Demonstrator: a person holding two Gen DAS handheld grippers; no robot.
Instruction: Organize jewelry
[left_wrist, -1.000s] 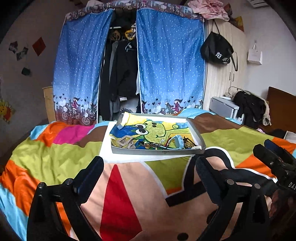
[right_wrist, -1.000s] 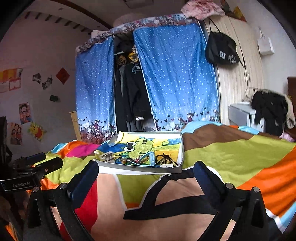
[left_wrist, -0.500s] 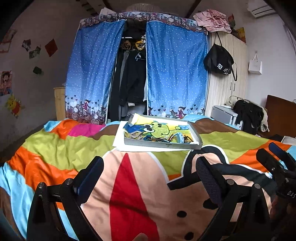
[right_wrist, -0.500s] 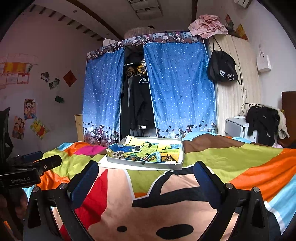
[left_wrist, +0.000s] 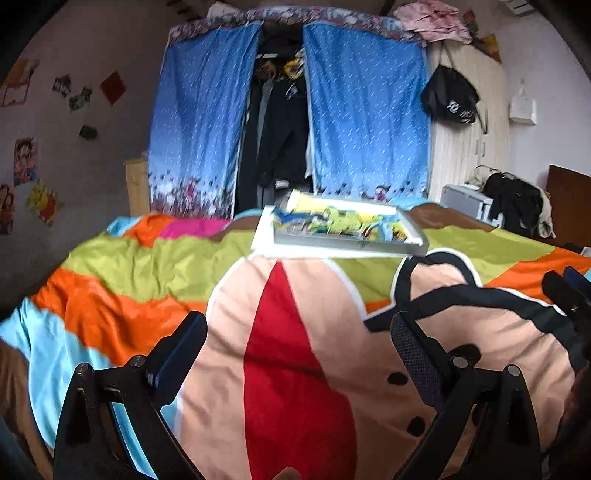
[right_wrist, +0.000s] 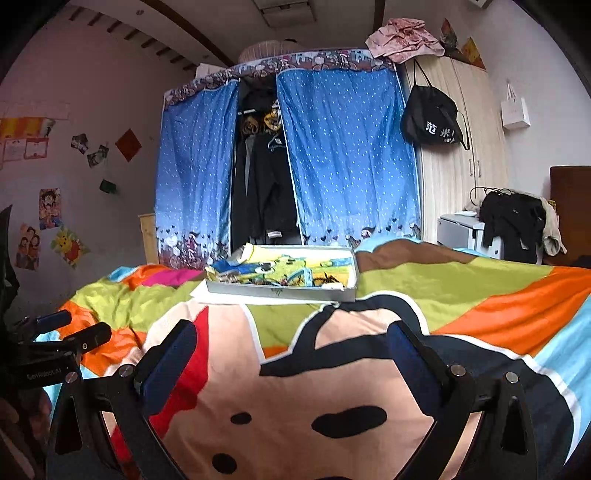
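Note:
A shallow grey tray (left_wrist: 347, 242) (right_wrist: 280, 291) lined with a cartoon picture lies on the far half of the bed, on a white sheet. Small jewelry pieces (right_wrist: 284, 281) lie jumbled along its near side, too small to tell apart. My left gripper (left_wrist: 299, 336) is open and empty, well short of the tray, over the bedspread. My right gripper (right_wrist: 291, 343) is open and empty as well, also far back from the tray. In the right wrist view the left gripper's fingers (right_wrist: 79, 338) show at the left edge; the right gripper's fingers (left_wrist: 565, 295) show at the right edge of the left wrist view.
A bright patchwork cartoon bedspread (left_wrist: 295, 350) covers the bed. Behind it hang blue curtains (right_wrist: 347, 155) around an open clothes rack. A wooden wardrobe (right_wrist: 458, 155) with a black bag stands at the right, beside a small white cabinet (right_wrist: 461, 229) with dark clothes.
Both grippers have pulled back and lowered from the tray, which now looks smaller and farther off. Both stay open and empty.

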